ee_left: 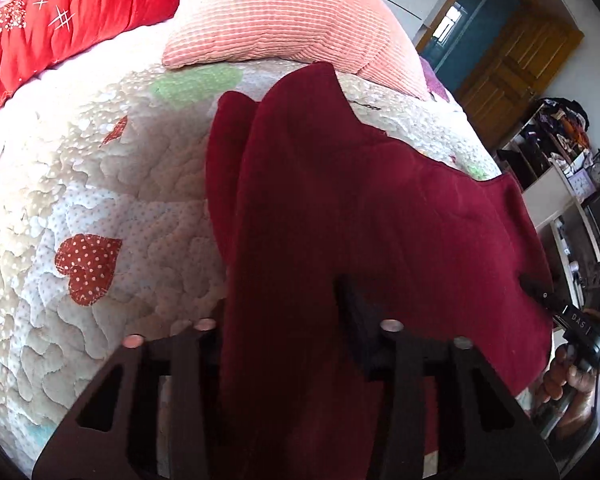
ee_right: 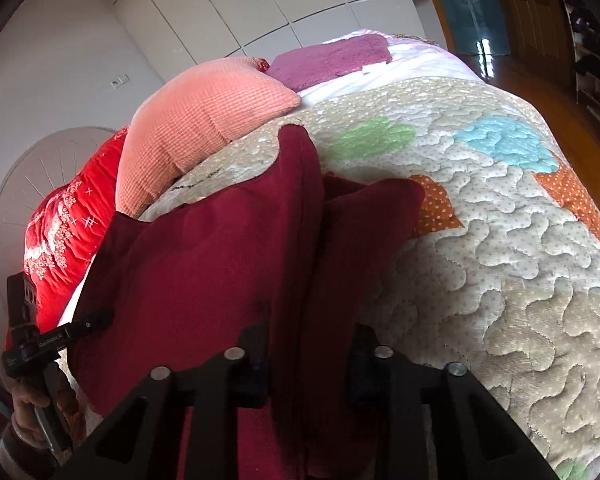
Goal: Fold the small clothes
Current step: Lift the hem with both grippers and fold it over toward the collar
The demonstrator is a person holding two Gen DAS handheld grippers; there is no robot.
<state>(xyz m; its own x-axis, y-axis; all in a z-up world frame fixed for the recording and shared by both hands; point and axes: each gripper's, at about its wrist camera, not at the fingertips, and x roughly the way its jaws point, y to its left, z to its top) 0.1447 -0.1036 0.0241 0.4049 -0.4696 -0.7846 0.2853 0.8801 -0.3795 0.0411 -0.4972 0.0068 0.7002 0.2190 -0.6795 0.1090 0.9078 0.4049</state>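
Two grippers share one dark red garment point(ee_left: 340, 208), and we hold its near edge lifted above the quilted bed point(ee_left: 100, 184). At the left corner, our left gripper point(ee_left: 284, 320) is clamped on the cloth; at the right corner, our right gripper point(ee_right: 308, 340) pinches a bunched fold. Between them the edge runs left to right, while the garment's long axis stretches away toward the peach pillow point(ee_right: 204, 120), its far end resting on the quilt.
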